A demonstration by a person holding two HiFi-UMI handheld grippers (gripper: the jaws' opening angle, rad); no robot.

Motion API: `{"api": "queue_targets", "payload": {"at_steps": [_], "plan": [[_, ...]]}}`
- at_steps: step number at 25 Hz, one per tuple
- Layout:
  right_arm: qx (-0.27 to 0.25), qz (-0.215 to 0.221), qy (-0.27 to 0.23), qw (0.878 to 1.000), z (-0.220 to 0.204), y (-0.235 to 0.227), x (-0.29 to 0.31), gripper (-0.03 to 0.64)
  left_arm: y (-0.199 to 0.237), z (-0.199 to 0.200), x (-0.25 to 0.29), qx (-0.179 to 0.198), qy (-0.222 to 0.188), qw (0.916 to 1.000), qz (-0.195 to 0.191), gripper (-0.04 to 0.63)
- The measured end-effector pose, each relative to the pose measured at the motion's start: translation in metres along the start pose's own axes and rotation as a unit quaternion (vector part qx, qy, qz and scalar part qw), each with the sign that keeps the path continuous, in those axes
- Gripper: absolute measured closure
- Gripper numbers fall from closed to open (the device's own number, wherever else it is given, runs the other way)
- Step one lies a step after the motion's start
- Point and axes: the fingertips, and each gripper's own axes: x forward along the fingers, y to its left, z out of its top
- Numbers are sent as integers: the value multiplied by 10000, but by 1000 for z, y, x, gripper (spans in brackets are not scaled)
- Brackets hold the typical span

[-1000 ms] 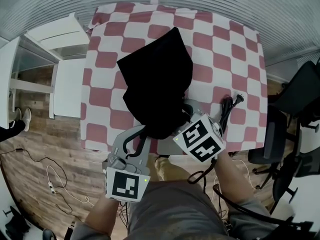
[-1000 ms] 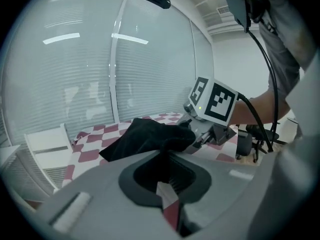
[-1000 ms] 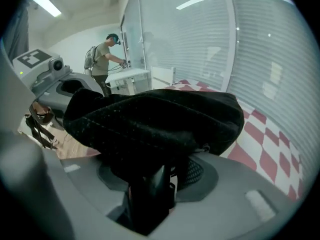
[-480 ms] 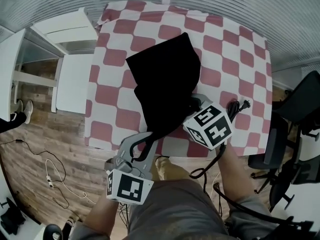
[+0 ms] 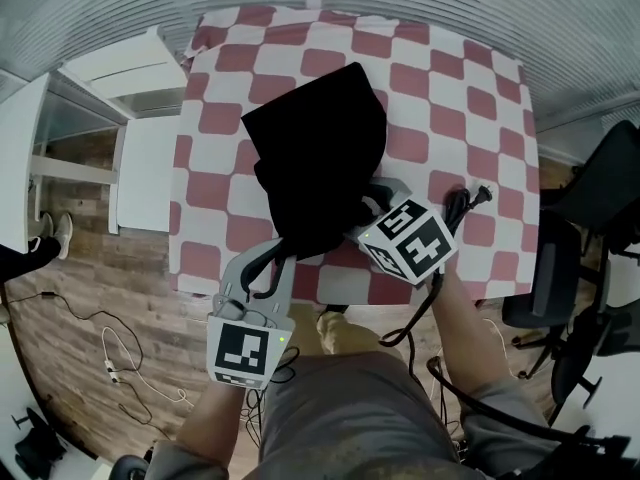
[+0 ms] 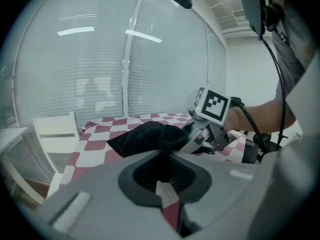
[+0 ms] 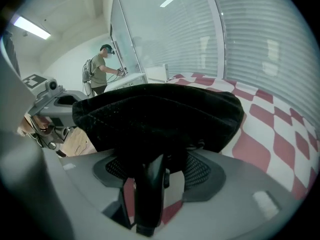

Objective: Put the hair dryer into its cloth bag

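- At 9 o'clock of the surface (image 5: 455, 93) I see a white cabinet (image 5: 140, 173) standing on the wooden floor (image 5: 70, 268).
- My left gripper (image 5: 278, 260) sits at the surface's near edge, at about 7 o'clock of the cloth bag (image 5: 320, 158). In the left gripper view it is clenched on a gathered tuck of the bag's black fabric at the mouth end.
- The cloth bag lies near the middle of the red-and-white checked surface. Its closed end points toward 12 o'clock and its mouth toward 6 o'clock, where both grippers meet it.
- My right gripper (image 5: 362, 206) is at about 5 o'clock of the bag, with its marker cube just behind it. In the right gripper view it is clenched on a smooth black shaft, which I take for the hair dryer (image 7: 150, 194).
- The bag's fabric drapes over the top of that shaft and covers the rest of the hair dryer, so I cannot tell how far in it sits.
- The power cord (image 5: 455, 213) lies bunched on the surface at 3 o'clock of the right gripper, with its plug (image 5: 483, 194) at the cord's far end.
- A black office chair (image 5: 590, 188) stands off the surface at 3 o'clock.
- In the right gripper view a person (image 7: 102, 69) stands far off by the glass wall.
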Motion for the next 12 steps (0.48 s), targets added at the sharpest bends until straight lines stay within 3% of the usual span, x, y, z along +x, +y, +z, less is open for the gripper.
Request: {"api": "queue_targets", "payload": {"at_steps": [6, 12], "plan": [[42, -198, -289, 9994, -21, 10, -40, 304, 4, -9, -2, -328, 186, 9985, 402, 576], [103, -444, -873, 9951, -25, 19, -91, 333, -2, -3, -8, -352, 354, 9976, 482, 495]]}}
